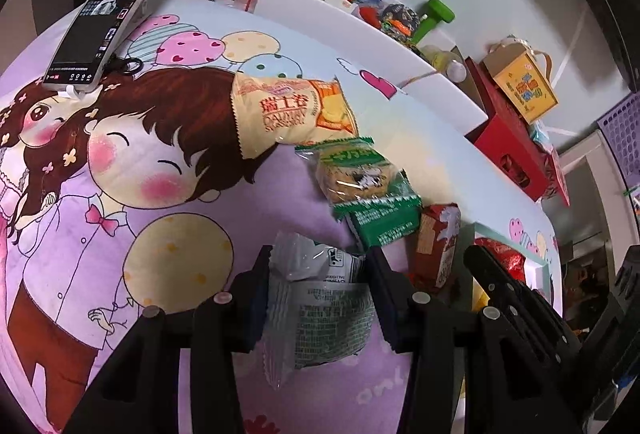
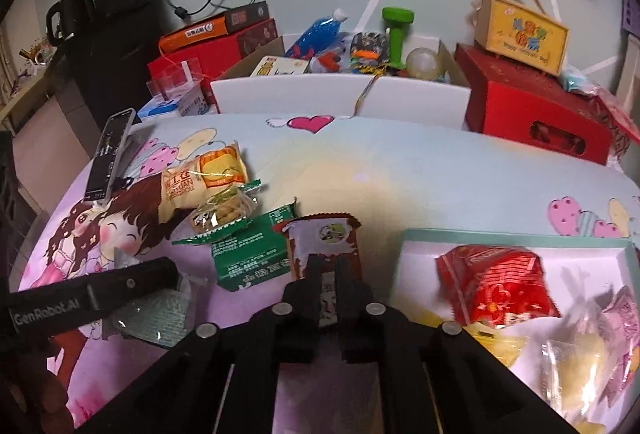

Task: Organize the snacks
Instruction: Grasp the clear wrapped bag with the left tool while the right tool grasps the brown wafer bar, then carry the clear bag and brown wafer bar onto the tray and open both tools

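We count four loose snack packets, one marked "SWISSROLL" (image 2: 202, 180), while our left gripper (image 1: 316, 266) clamps a silver packet (image 1: 320, 314) and our right gripper (image 2: 327, 268) pinches a brown packet (image 2: 322, 240).

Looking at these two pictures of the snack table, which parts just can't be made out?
- Silver-grey foil snack packet: left wrist view, its sides are covered by the left gripper fingers.
- Brown-and-white snack packet: right wrist view, its lower half is behind the right gripper.
- Pale wrapped snacks in the white tray: blurred and cut off by the frame edge.
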Demonstrator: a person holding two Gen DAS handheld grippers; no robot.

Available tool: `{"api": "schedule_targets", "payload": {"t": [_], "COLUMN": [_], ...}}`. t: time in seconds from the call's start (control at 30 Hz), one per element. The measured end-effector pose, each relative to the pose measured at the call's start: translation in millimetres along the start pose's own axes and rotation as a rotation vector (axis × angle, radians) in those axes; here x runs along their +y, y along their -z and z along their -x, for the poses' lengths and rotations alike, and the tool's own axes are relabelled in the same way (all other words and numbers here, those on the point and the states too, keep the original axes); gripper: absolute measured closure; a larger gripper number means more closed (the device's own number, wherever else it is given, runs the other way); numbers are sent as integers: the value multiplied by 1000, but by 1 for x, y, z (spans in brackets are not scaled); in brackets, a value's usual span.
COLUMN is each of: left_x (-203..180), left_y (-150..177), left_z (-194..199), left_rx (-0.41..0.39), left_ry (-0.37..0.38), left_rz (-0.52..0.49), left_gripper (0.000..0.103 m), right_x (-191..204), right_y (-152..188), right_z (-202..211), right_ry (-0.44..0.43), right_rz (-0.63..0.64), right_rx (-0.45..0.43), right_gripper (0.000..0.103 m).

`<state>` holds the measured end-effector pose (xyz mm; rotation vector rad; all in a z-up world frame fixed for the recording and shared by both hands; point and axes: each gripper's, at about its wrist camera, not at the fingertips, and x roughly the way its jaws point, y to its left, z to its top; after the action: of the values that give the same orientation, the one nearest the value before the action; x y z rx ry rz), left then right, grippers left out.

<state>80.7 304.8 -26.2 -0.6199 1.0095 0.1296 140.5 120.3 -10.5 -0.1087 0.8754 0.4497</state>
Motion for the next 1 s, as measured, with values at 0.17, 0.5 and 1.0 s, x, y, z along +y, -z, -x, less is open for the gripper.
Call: {"api": "schedule_targets", "payload": {"t": [0.17, 0.5, 1.0], "left_x": [9, 14, 18], "left_y": [-5, -10, -10], "left_z": [-1, -3, -1], "left_rx": [-11, -26, -23], "left_ry": [6, 24, 53], "left_rz": [27, 38, 54], "left_gripper": [56, 56, 56], "right_x": [2, 1, 3], "right_y": [0, -11, 2], "right_z": [-5, -33, -22], "right_ry": [-7, 4, 36], "right_rz": [-2, 6, 4], "right_rx": [-5, 74, 80], "right_gripper": [50, 50, 77]}}
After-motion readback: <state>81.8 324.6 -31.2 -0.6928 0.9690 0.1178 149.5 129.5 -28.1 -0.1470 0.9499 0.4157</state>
